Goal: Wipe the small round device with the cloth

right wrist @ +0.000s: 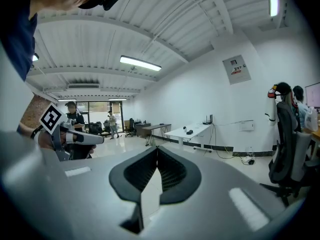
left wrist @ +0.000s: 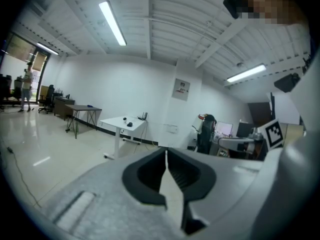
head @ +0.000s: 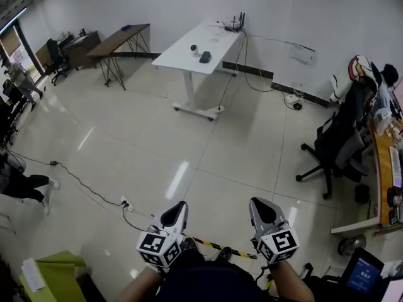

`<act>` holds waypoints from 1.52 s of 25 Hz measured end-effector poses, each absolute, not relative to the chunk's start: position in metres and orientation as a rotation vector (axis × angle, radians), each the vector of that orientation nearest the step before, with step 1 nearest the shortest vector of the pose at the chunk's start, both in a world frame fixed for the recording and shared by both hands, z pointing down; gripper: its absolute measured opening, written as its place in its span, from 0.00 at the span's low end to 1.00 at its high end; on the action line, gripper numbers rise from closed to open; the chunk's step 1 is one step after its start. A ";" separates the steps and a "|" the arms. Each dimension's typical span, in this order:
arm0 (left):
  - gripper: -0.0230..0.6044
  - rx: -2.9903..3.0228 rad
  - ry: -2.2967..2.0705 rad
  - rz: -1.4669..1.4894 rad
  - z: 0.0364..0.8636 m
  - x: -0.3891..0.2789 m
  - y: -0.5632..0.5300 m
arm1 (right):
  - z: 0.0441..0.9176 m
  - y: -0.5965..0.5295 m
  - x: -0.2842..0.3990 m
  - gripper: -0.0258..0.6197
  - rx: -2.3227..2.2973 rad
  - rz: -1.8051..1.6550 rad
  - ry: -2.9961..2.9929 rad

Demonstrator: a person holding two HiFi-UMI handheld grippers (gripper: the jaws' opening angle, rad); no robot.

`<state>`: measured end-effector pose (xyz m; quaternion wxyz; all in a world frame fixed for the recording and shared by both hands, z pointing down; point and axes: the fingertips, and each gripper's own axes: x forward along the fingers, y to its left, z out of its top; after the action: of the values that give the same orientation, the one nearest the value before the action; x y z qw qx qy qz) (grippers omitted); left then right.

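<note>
Far ahead of both claws, on the white table (head: pixel 179 54): small round device (head: pixel 194 48), with dark cloth (head: pixel 205 56) just beside it. Left claw (head: pixel 178 206): I noted it pressed together, nothing pinched. Right claw (head: pixel 260 204), alongside the left: likewise pressed together, empty. Both were well apart from the table.

The head view looks steeply down from above the left gripper (head: pixel 179 206) and right gripper (head: pixel 257 203), forward over the floor (head: pixel 157 143) to a far white table (head: pixel 195 46). Both gripper views ride low, facing nearly level along their jaws toward that table. All 3 views share it.
</note>
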<state>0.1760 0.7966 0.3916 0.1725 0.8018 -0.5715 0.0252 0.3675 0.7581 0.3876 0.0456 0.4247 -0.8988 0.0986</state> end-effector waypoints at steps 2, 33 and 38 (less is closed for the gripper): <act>0.06 2.251 -1.647 0.081 0.396 0.161 0.786 | 0.394 0.743 0.354 0.06 1.262 0.307 -2.734; 0.09 2.222 -1.683 0.052 0.428 -0.015 0.538 | 0.428 0.490 0.171 0.06 1.138 0.329 -2.680; 0.09 2.220 -1.771 0.070 0.393 -0.004 0.492 | 0.400 0.443 0.172 0.06 1.054 0.287 -2.763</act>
<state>-0.0041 0.4923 0.3934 0.1498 0.7727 -0.6164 0.0243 0.1721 0.4429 0.3996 0.0852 0.3535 -0.9266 0.0961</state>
